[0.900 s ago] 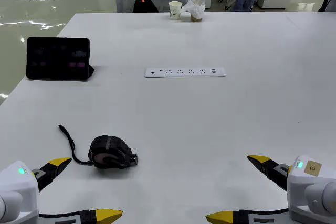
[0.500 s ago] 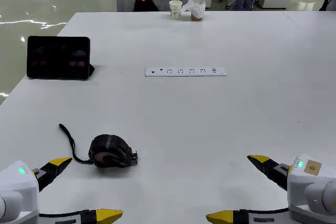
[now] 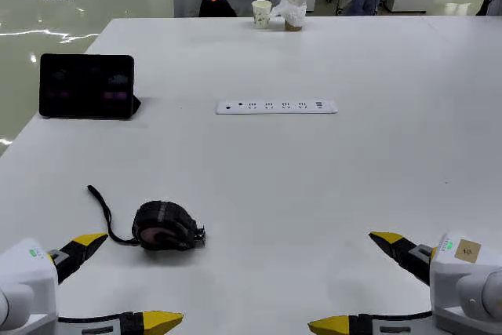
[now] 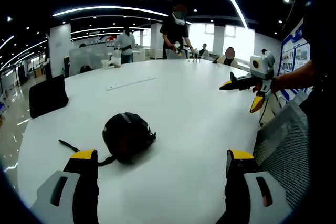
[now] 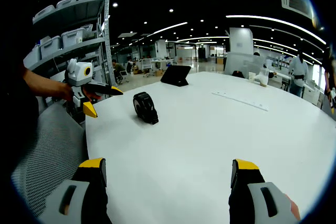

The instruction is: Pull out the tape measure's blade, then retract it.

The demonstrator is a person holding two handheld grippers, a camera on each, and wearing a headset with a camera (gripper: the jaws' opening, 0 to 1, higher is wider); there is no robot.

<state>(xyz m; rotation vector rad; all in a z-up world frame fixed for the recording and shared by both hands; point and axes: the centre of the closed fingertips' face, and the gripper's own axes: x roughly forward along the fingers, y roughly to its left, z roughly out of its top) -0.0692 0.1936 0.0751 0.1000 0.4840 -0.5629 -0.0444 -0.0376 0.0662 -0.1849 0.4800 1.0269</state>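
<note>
A black tape measure (image 3: pixel 166 227) lies on the white table (image 3: pixel 314 178) at the front left, its black wrist strap (image 3: pixel 102 211) trailing off to the left. It also appears in the left gripper view, tape measure (image 4: pixel 127 136), and in the right gripper view, tape measure (image 5: pixel 145 107). My left gripper (image 3: pixel 125 280) hovers open at the bottom left, just short of the tape measure, with nothing between its yellow-tipped jaws. My right gripper (image 3: pixel 357 280) hovers open at the bottom right, well away from the tape measure. The blade is inside the case.
A white power strip (image 3: pixel 276 107) lies mid-table. A dark tablet (image 3: pixel 86 87) stands at the left edge. Cups and a plastic bag (image 3: pixel 284 10) sit at the far edge. People stand beyond the table.
</note>
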